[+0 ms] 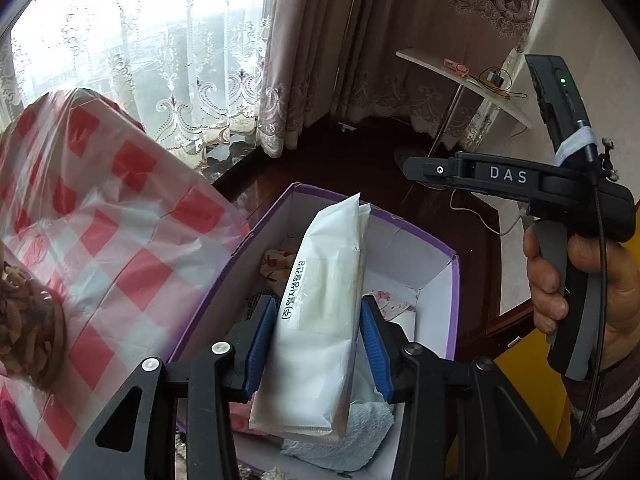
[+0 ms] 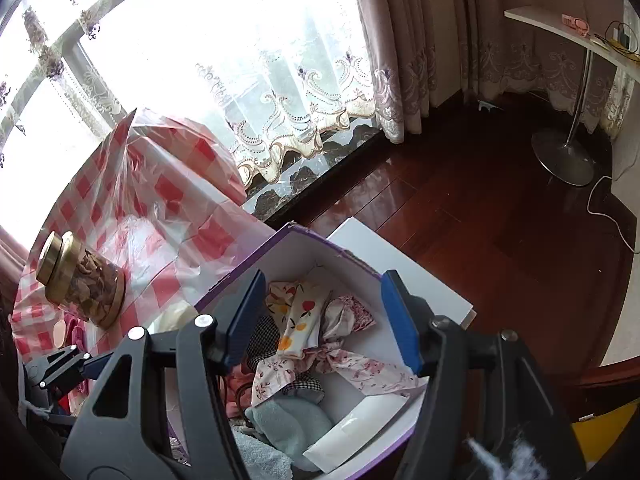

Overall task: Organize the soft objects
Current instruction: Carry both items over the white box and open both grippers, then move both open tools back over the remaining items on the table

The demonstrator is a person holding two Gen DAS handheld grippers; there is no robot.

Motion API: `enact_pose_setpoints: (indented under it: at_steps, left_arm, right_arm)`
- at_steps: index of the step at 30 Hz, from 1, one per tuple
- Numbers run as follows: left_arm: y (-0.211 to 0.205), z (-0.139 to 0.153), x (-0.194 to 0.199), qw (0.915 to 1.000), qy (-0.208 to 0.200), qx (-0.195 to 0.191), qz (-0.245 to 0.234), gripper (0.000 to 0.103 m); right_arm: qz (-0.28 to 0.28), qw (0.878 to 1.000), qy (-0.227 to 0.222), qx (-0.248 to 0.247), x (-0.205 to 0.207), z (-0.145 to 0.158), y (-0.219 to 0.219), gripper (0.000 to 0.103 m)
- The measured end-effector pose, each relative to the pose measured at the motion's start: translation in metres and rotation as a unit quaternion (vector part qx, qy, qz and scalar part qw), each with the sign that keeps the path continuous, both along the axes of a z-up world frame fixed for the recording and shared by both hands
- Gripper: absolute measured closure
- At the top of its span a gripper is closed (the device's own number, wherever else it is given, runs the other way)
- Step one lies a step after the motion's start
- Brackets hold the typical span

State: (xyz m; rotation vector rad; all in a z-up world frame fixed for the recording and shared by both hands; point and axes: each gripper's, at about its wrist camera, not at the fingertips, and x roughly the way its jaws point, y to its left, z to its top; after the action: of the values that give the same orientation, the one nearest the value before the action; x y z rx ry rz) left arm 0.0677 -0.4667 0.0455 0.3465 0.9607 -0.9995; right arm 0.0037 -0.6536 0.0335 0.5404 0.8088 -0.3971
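My left gripper [image 1: 318, 308] is shut on a white soft packet [image 1: 328, 264] with Korean print, its blue pads [image 1: 262, 332] pressing both sides. The packet hangs upright over a purple-rimmed white box [image 1: 404, 252]. In the right wrist view the same box [image 2: 304, 256] holds a fruit-print cloth [image 2: 300, 316], a pink floral cloth [image 2: 360, 364] and a light blue towel [image 2: 288, 420]. My right gripper [image 2: 323, 280] stands open above these cloths with nothing between its fingers. A hand [image 1: 580, 280] holds the right gripper's handle at the right of the left wrist view.
A red-and-white checked plastic sheet [image 2: 180, 184] covers the surface left of the box, with a gold-lidded glass jar [image 2: 80, 280] on it. A white board [image 2: 400, 272] lies behind the box. Dark wood floor, lace curtains and a stand's round base [image 2: 568, 152] lie beyond.
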Motion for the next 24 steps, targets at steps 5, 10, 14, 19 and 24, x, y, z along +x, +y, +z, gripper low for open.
enact_pose_setpoints:
  at_steps: [5, 10, 14, 19, 24]
  left_arm:
    - [-0.037, -0.006, -0.004, 0.9984, 0.044, -0.027, -0.025, 0.044]
    - [-0.033, -0.015, 0.002, 0.9957, 0.083, -0.033, -0.024, 0.035]
    - [-0.015, -0.016, 0.015, 0.9944, 0.100, -0.034, 0.010, 0.035]
    - [0.018, -0.007, 0.027, 0.9941, 0.087, -0.048, 0.045, 0.035]
    - [0.058, -0.002, 0.038, 0.9915, 0.078, -0.057, 0.087, 0.035]
  right_arm:
    - [-0.022, 1.000, -0.011, -0.010, -0.014, 0.011, -0.013, 0.038]
    - [-0.022, 1.000, -0.009, -0.009, -0.019, 0.011, -0.016, 0.037]
    - [-0.015, 1.000, -0.006, -0.005, -0.017, 0.008, -0.011, 0.037]
    - [0.005, 1.000, 0.000, -0.008, -0.012, 0.009, -0.002, 0.036]
    - [0.033, 0.999, 0.009, -0.015, -0.002, 0.009, 0.017, 0.033]
